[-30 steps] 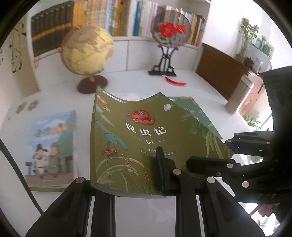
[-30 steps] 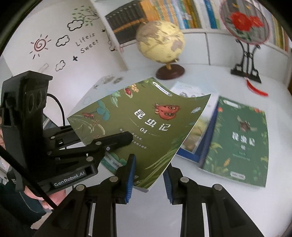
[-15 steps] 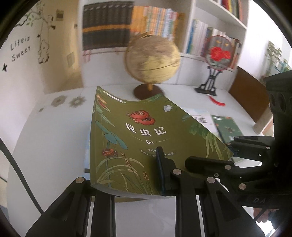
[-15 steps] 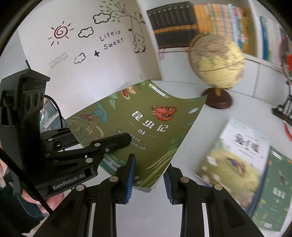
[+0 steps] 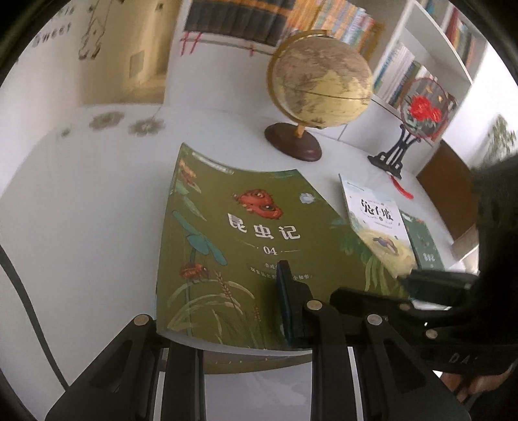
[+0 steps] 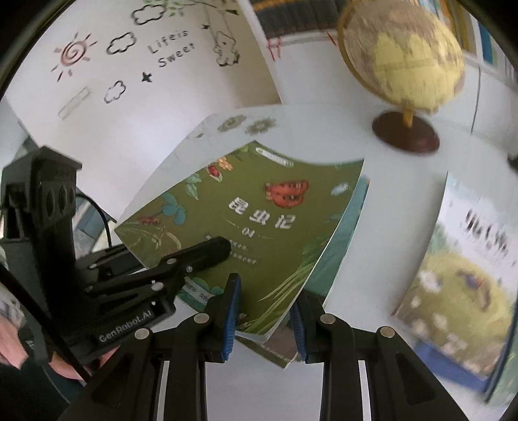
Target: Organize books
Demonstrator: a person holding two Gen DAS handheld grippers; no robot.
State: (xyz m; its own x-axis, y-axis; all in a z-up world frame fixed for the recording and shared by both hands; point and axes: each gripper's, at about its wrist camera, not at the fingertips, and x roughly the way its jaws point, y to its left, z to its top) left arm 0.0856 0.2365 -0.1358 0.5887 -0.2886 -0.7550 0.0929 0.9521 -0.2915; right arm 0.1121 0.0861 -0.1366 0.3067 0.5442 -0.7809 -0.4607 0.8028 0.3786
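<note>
Two grippers: both clamp one green book [image 5: 246, 246], held above the white table [image 5: 81, 210]
Left gripper [image 5: 226, 324]: jaws pinching the book's near edge, one finger on the cover at lower centre of the left wrist view, the other under it
Right gripper [image 6: 264, 311]: jaws pinching the book's near corner, blue pads on either side of it at lower centre of the right wrist view
Green book: cover up, white characters and "04" on it, its far edge curling; centre of both views
Under the book: another book's edge shows just below it in the right wrist view; whether they touch I cannot tell
Light-covered book [image 5: 375, 223]: flat on the table, right of centre in the left wrist view, lying partly over a dark green book [image 5: 424, 241]
Globe [image 5: 320, 81]: on a dark round base, upper right of centre, beyond the books
Round fan on stand [image 5: 421, 110]: right of the globe
Bookshelves [image 5: 275, 19]: along the top of the frame
Hand [image 6: 13, 336]: lower left edge of the right wrist view, on the left gripper's handle
</note>
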